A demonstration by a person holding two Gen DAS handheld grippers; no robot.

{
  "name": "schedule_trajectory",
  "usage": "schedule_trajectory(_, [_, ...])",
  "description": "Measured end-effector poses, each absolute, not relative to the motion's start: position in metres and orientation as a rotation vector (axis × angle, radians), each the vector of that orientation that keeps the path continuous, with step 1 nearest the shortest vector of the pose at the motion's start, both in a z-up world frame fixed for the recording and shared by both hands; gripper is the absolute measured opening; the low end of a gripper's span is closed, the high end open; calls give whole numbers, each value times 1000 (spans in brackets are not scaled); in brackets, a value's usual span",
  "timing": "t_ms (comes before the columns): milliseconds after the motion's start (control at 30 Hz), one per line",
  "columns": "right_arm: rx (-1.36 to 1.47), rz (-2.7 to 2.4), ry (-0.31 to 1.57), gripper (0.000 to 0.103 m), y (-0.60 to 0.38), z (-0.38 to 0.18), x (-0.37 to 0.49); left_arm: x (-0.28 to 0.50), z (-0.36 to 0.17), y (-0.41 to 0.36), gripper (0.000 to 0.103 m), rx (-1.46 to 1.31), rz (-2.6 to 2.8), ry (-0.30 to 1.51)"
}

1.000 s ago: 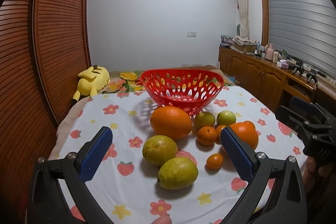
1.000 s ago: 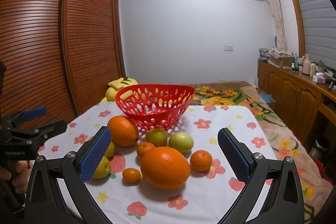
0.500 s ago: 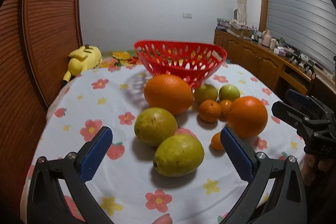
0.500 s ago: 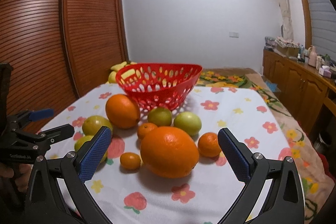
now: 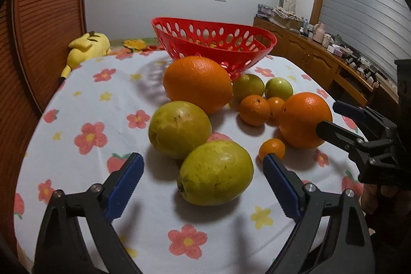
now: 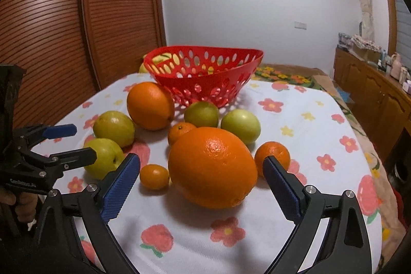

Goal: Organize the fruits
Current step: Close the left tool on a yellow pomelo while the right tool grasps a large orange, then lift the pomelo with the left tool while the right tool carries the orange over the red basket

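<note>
Left gripper (image 5: 203, 185): lower centre of its frame; jaws wide apart, holding nothing; blue pads (image 5: 125, 186) flank the near fruit without touching it
Near guava (image 5: 215, 172): yellow-green, smooth, faintly speckled; lies on the cloth (image 5: 77, 171) straight ahead between the left pads; long axis runs roughly left to right, stem end lower left; the left tool is plainly the nearer one; I judge it need only advance and close
Second guava (image 5: 179, 129): just behind, touching or nearly so; a close may nudge it
Right gripper (image 6: 201, 185): lower centre of its frame; jaws wide apart, empty
Big orange (image 6: 212, 167): glossy, pitted skin; dead ahead between the right pads, long axis slightly tilted down to the right
Small fruit: tiny orange (image 6: 154, 176) by the left pad, mandarin (image 6: 272, 158) behind the right pad; both crowd the grasp
Middle: two green fruits (image 6: 240, 126), another large orange (image 6: 150, 105)
Basket (image 6: 205, 84): red, perforated, centre of frame, beyond all fruit; no fruit visible inside; all fruit lies on the cloth
Far: yellow plush (image 5: 86, 48), upper left
</note>
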State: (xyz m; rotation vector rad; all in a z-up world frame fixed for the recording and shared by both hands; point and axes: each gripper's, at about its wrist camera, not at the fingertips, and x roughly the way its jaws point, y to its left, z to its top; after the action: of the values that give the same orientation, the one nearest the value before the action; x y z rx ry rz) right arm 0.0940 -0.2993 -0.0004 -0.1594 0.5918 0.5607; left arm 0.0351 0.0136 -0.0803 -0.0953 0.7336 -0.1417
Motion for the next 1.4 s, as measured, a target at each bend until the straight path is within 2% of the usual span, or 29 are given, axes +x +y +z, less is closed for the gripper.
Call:
schedule_trajectory(233, [-189, 573, 618, 97, -295, -6, 102, 42, -90, 11, 84, -90, -169, 787])
schedule_trajectory(533, [-243, 564, 639, 95, -288, -12, 109, 48, -95, 10, 78, -111, -218, 813])
schedule_trajectory(767, [-276, 562, 648, 94, -285, -15, 115, 53, -103, 12, 69, -142, -250, 844])
schedule_trajectory(967, [-298, 546, 653, 94, -283, -19, 117, 51, -103, 11, 67, -133, -248, 834])
schedule_trajectory(1100, [-336, 524, 644, 89, -283, -21, 117, 50, -101, 12, 67, -145, -254, 822])
schedule_trajectory(1400, [-332, 549, 640, 87, -285, -20, 119, 45, -83, 17, 67, -150, -257, 771])
